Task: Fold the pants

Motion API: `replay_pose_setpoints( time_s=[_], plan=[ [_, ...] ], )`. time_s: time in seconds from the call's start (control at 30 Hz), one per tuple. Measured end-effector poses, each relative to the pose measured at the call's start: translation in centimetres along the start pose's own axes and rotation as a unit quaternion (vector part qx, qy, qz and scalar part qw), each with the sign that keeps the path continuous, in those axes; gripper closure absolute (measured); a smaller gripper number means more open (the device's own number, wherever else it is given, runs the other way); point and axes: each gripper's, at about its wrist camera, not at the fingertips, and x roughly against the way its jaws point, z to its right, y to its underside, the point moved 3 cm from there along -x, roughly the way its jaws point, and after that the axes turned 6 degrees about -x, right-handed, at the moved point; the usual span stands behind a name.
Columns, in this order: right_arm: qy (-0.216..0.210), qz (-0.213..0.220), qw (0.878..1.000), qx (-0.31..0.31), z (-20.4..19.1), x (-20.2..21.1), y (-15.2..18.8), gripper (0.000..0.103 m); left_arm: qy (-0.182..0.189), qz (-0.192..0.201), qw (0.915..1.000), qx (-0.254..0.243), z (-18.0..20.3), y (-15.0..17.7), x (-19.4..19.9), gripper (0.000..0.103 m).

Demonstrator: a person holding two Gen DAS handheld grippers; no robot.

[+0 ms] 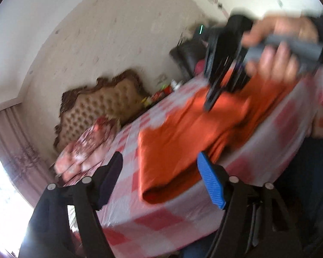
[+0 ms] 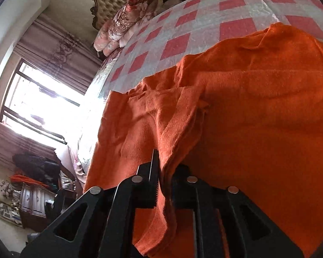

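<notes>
1. A bed (image 2: 204, 10) with a pink-and-white checked cover carries everything; its tufted headboard (image 1: 97, 109) stands at the far end.
2. Orange pants (image 2: 258, 118) lie in folded layers across the bed's near edge.
3. A floral quilt bundle (image 2: 127, 21) rests at the bed's far-left corner, by the headboard.
4. The right gripper (image 2: 162, 172) has its jaws pressed together, pinching a ridge of the pants.
5. The left gripper (image 1: 161, 180) hovers just off the near edge, jaws spread, holding nothing.
</notes>
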Motion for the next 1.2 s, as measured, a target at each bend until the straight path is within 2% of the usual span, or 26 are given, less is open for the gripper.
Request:
replay_pose_setpoints(
  time_s=[0.1,0.2,0.27,0.33,0.4,0.5,0.57,0.6,0.63,0.7,0.77,0.87,0.93,1.07,1.13,1.2],
  plan=[
    [-0.011,0.0,1.0,-0.007,0.2,-0.3,-0.8,0.083,0.036,0.04,0.9985,-0.01,1.8,-3.5,0.5,0.043],
    [-0.019,-0.002,1.0,-0.014,-0.1,-0.1,-1.3,0.082,0.073,0.056,0.9945,-0.05,5.2,-5.6,-0.4,0.059],
    [-0.02,0.0,1.0,-0.011,-0.2,-0.1,-1.6,0.082,0.092,0.049,0.9926,-0.063,6.7,-6.0,-1.6,0.068],
    [-0.019,-0.002,1.0,-0.01,-0.1,-0.2,-2.2,0.082,0.118,0.035,0.9904,-0.063,8.0,-6.1,-3.0,0.069],
    [-0.017,-0.003,1.0,-0.01,-0.1,-0.4,-2.6,0.082,0.12,0.018,0.9906,-0.063,8.7,-6.0,-4.2,0.07],
    [-0.016,-0.001,1.0,-0.004,-0.2,-0.5,-2.7,0.082,0.123,-0.01,0.9913,-0.045,8.7,-5.6,-5.6,0.08],
    [-0.011,0.005,1.0,0.003,-0.3,-0.5,-2.6,0.082,0.126,-0.019,0.9911,-0.038,8.7,-5.5,-6.0,0.09],
    [-0.003,0.012,1.0,0.01,-0.5,-0.4,-2.6,0.082,0.125,-0.019,0.9913,-0.039,8.7,-5.5,-5.9,0.091],
    [0.006,0.019,1.0,0.019,-0.8,-0.2,-2.4,0.083,0.122,-0.014,0.9917,-0.038,8.5,-5.7,-5.6,0.092],
    [0.017,0.044,0.998,0.047,-2.2,0.7,-2.3,0.092,0.111,0.001,0.9932,-0.033,7.8,-6.2,-4.2,0.092],
    [0.014,0.06,0.996,0.065,-3.3,1.7,-2.4,0.093,0.099,0.016,0.9944,-0.031,7.1,-7.1,-3.5,0.092],
    [0.033,0.091,0.991,0.09,-4.3,3.4,-2.7,0.094,0.098,0.034,0.9942,-0.031,6.9,-8.7,-3.1,0.092],
    [0.053,0.103,0.989,0.095,-3.8,4.0,-2.7,0.094,0.102,0.038,0.9933,-0.039,7.7,-9.3,-3.3,0.093],
    [0.082,0.098,0.989,0.076,-0.8,3.2,-2.8,0.094,0.127,0.032,0.9898,-0.056,9.9,-9.3,-4.2,0.093],
    [0.086,0.095,0.99,0.06,0.8,2.8,-2.6,0.094,0.138,0.022,0.9876,-0.071,11.2,-8.9,-4.9,0.093],
    [0.08,0.104,0.989,0.063,0.8,3.3,-2.3,0.094,0.134,0.03,0.9878,-0.072,11.2,-9.1,-4.5,0.093]
  ],
)
